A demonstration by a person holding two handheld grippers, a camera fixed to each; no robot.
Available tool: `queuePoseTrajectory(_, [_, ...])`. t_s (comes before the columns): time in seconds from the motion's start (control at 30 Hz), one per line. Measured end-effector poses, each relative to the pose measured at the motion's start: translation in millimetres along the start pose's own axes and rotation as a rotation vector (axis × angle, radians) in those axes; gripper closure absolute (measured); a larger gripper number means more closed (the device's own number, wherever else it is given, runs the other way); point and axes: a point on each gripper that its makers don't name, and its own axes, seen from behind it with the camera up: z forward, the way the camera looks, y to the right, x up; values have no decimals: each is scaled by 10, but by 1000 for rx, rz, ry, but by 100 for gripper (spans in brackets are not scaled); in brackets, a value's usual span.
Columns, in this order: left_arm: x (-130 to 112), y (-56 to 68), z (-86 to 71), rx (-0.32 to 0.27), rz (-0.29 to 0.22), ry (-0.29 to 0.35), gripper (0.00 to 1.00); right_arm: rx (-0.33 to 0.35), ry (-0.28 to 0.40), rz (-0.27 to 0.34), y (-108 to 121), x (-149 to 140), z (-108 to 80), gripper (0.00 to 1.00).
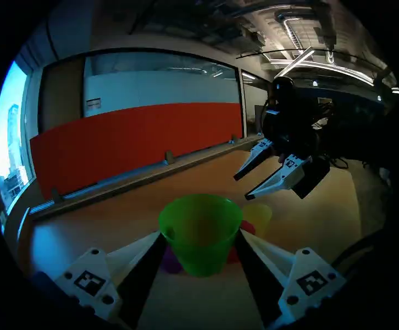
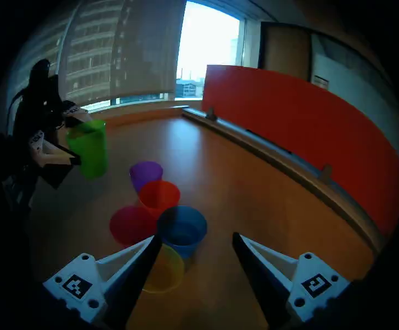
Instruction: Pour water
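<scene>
Left gripper (image 1: 200,235) clasps the upright green cup (image 1: 202,250), well apart from the blue cup (image 2: 182,226); right gripper (image 2: 195,237), wide and empty, faces it.

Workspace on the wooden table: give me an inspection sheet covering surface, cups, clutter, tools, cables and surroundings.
Surface: wooden table, no spill seen.
Job's things: green cup held off the table; purple cup, orange cup, red cup, blue cup and yellow cup clustered upright on it.
Clutter: nothing seen.
Tools: left tool shut on the green cup; right tool open, empty, aimed at the cluster.
Cables: dark cable beyond the right tool.
Surroundings: red partition along the table's edge, window, ceiling lights.
</scene>
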Motion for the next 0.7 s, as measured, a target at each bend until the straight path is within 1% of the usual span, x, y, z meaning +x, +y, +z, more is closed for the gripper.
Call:
queuePoseTrajectory(0.4, [13, -22, -70, 17, 5, 10, 16, 30, -31, -11, -71, -39, 160, 0])
queuePoseTrajectory(0.7, [16, 9, -105, 17, 10, 19, 17, 45, -60, -19, -115, -80, 283, 0])
